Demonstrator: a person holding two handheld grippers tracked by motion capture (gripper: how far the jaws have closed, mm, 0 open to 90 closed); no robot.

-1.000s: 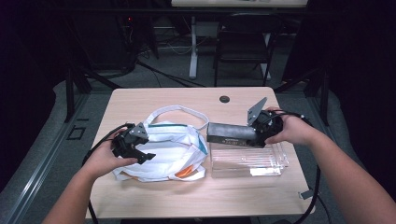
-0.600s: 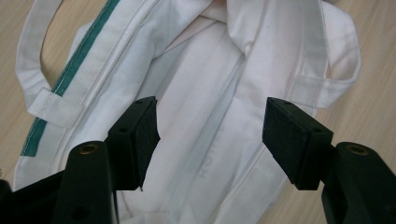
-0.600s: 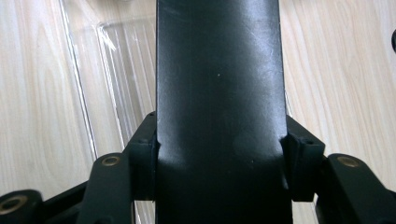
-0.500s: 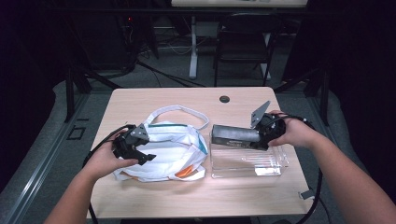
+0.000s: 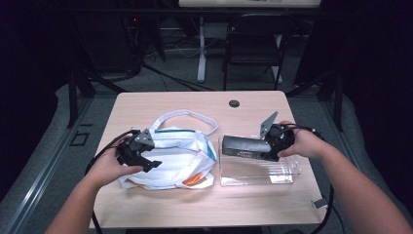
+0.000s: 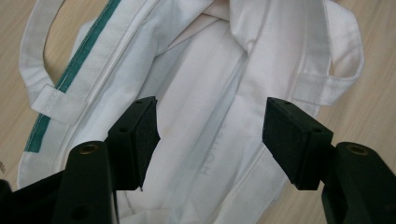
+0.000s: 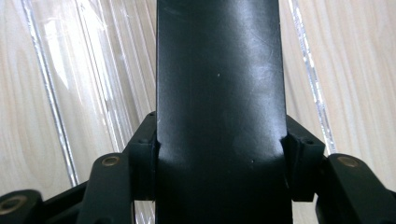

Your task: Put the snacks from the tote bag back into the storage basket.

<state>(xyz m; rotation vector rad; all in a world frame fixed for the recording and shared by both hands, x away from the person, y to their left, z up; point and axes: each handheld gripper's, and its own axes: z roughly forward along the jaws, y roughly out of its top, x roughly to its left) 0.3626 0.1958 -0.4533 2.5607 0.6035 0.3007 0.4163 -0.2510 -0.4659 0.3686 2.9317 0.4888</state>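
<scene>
right tool [image 5: 271,144] gripping black box [image 5: 246,146], over clear tray [image 5: 287,171]

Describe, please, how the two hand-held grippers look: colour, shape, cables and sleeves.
Both grippers, left gripper and right gripper, are black, each with a grey three-cornered plate on top and a black cable trailing back. The jaws are blocky, with flat black pads and brass-coloured pivot pins. The forearms show no sleeves.

Bag [image 5: 180,158] left of clear bin [image 5: 263,170]
</scene>
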